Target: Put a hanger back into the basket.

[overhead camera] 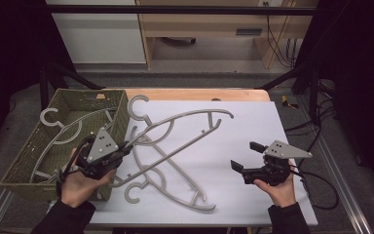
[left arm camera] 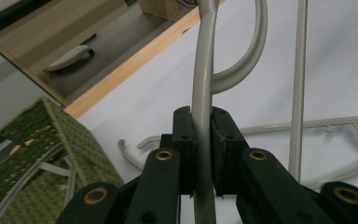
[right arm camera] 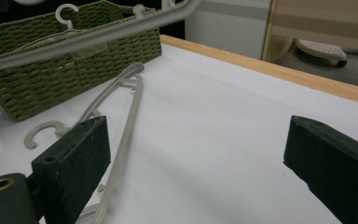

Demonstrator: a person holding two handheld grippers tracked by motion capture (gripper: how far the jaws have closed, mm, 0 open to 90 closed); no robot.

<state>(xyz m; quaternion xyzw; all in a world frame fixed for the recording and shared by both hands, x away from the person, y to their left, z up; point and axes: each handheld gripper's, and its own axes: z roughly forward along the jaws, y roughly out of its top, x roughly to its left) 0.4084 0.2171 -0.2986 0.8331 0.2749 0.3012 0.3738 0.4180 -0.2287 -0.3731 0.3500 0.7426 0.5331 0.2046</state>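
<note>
Grey plastic hangers lie on the white tabletop (overhead camera: 253, 136) in the high view. One raised hanger (overhead camera: 185, 124) slants across the middle, from the left gripper (overhead camera: 119, 151) up toward the far edge. This gripper sits near the left edge, just beside a green woven basket (overhead camera: 119, 105) at the far left corner, and its fingers are pinched tight on the hanger's lower end. Two more hangers (overhead camera: 175, 180) lie flat near the front edge, under the raised one. Another hanger (overhead camera: 58, 131) rests inside the basket. The right gripper (overhead camera: 246, 158) is near the right edge, its fingers spread wide with nothing between them.

From the left gripper view, the black fingers (left arm camera: 184, 144) squeeze the grey hanger bar (left arm camera: 204, 93) from both sides. Its hook curls above.

From the right gripper view, the two fingers (right arm camera: 74, 163) stand far apart over bare white tabletop. A flat hanger (right arm camera: 126, 126) lies close to the left finger. No writing can be read anywhere.
</note>
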